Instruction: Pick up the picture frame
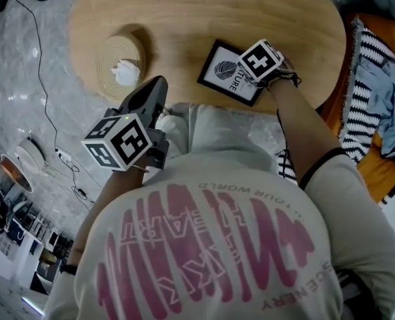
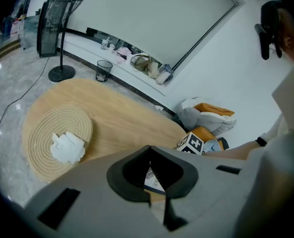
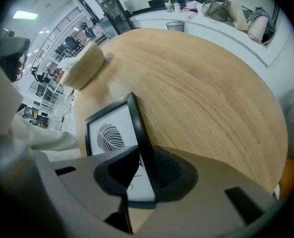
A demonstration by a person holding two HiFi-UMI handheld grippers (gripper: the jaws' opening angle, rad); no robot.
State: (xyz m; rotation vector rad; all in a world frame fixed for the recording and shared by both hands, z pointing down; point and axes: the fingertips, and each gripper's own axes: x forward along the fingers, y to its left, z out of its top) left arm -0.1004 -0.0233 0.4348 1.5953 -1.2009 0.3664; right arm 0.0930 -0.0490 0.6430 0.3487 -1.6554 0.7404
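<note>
The picture frame (image 1: 223, 69) is black-rimmed, with a white leaf print, and rests near the front edge of the oval wooden table (image 1: 251, 12). My right gripper (image 1: 252, 79) points steeply down under its marker cube. In the right gripper view the frame's (image 3: 110, 133) black right rim runs between the jaws of the right gripper (image 3: 143, 151), and both pads touch it. My left gripper (image 1: 160, 81) hovers at the table's near edge, left of the frame, shut and empty. The left gripper (image 2: 149, 148) shows a sliver of the frame (image 2: 154, 180) through the hollow of its pads.
A round woven mat (image 1: 109, 53) with a crumpled white paper (image 1: 126, 72) sits on the table's left side. Cables (image 1: 44, 79) run over the marble floor at the left. A striped cloth and a blue garment (image 1: 377, 79) lie to the right. A fan stand (image 2: 61, 73) and a bin (image 2: 104, 70) stand beyond the table.
</note>
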